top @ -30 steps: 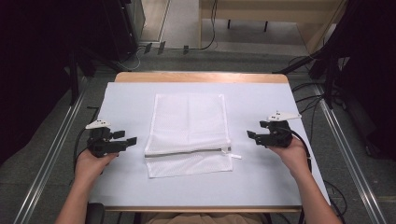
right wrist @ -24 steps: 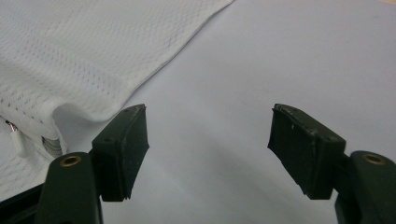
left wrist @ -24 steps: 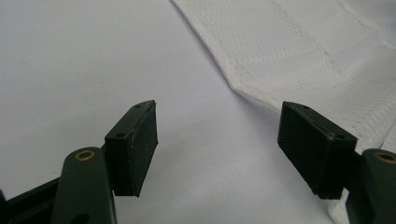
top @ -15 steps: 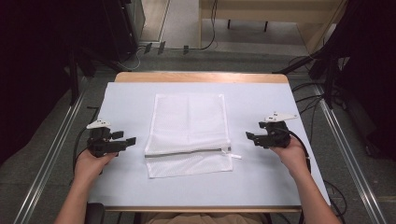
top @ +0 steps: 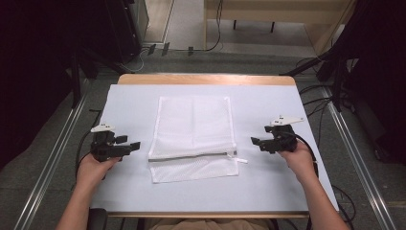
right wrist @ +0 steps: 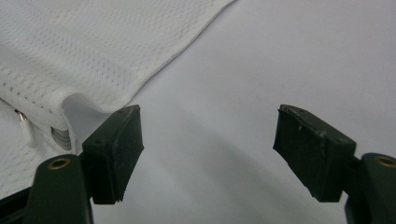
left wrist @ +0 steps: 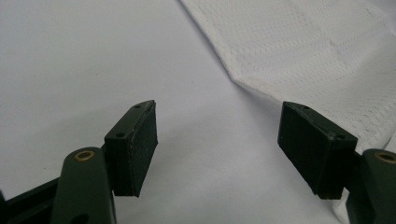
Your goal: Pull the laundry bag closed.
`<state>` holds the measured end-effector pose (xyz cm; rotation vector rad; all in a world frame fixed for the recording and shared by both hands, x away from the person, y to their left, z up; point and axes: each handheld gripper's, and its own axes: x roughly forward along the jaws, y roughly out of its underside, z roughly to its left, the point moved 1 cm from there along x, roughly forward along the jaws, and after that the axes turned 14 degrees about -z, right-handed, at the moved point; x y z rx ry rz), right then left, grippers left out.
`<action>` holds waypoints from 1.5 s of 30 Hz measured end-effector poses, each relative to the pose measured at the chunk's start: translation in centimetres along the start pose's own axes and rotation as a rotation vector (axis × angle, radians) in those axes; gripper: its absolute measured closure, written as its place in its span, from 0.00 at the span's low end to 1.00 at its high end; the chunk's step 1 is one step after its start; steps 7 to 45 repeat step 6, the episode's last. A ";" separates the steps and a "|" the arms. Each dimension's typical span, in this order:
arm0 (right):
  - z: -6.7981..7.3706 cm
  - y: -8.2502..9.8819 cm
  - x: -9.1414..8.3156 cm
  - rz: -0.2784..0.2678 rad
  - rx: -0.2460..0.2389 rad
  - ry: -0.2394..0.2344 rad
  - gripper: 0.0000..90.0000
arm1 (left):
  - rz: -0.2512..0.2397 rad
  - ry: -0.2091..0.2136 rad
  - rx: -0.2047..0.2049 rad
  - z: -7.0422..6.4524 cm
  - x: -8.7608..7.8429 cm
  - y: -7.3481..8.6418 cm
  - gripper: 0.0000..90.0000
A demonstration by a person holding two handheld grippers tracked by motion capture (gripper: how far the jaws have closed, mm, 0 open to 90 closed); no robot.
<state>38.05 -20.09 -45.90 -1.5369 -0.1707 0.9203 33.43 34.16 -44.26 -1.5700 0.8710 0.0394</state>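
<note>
White mesh zippered laundry bag (top: pixel 194 136) lies flat between both tongs, touching neither. Left gripper (top: pixel 128 145) jaws apart, empty; right gripper (top: pixel 255 142) same. Right gripper view catches the white zipper pull (right wrist: pixel 25 128) close by its left jaw. Pale blue table cover (top: pixel 268 187); grey floor (top: pixel 48 143), dark surroundings.

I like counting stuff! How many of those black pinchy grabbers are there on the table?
2. The left gripper is left of the white mesh bag, and the right gripper is right of it. Both are open.
</note>
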 end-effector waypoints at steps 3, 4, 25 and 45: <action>0.0 0.0 0.0 0.003 0.001 0.000 0.27 | 0.003 0.001 0.000 0.0 0.0 0.0 0.32; 0.0 0.0 0.1 0.005 0.001 -0.001 0.27 | 0.004 0.001 0.000 0.0 0.1 0.0 0.32; 0.0 0.1 0.1 0.007 -0.002 -0.004 0.27 | 0.012 0.001 -0.001 0.0 0.2 0.1 0.31; 0.0 0.1 0.1 0.007 -0.002 -0.004 0.27 | 0.012 0.001 -0.001 0.0 0.2 0.1 0.31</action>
